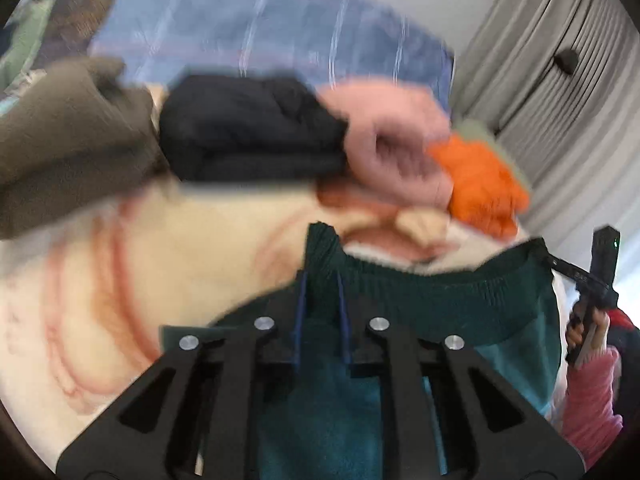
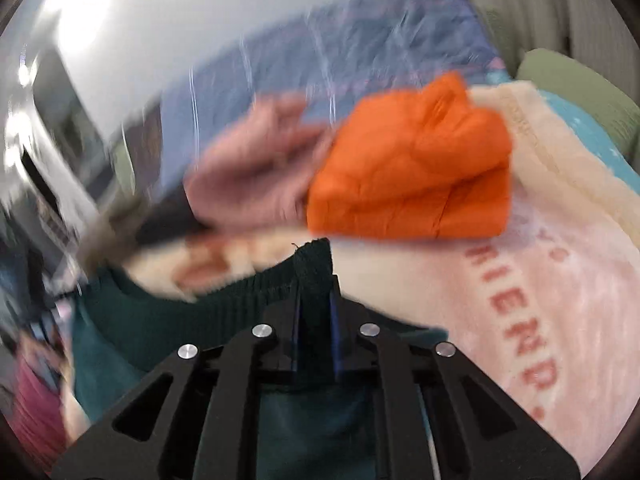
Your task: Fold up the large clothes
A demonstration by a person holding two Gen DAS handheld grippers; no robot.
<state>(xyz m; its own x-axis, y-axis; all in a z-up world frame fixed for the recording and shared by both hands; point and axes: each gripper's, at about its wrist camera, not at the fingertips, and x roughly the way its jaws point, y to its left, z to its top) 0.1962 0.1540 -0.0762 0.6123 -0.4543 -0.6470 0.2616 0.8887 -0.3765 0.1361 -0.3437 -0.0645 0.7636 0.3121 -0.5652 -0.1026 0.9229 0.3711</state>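
Note:
A dark green garment (image 1: 440, 304) with a ribbed band hangs stretched between my two grippers above the bed. My left gripper (image 1: 322, 280) is shut on one corner of the ribbed band. My right gripper (image 2: 316, 284) is shut on the other corner of the garment (image 2: 160, 320). The right gripper (image 1: 600, 280) also shows at the right edge of the left wrist view, held by a hand in a pink sleeve. Both views are blurred.
Folded clothes lie in a row on a cream blanket (image 1: 180, 240) with red print: brown (image 1: 60, 148), black (image 1: 248, 132), pink (image 1: 392, 144), orange (image 2: 412, 176). A blue striped cover (image 1: 260, 28) lies behind. Grey curtains (image 1: 560, 92) hang at right.

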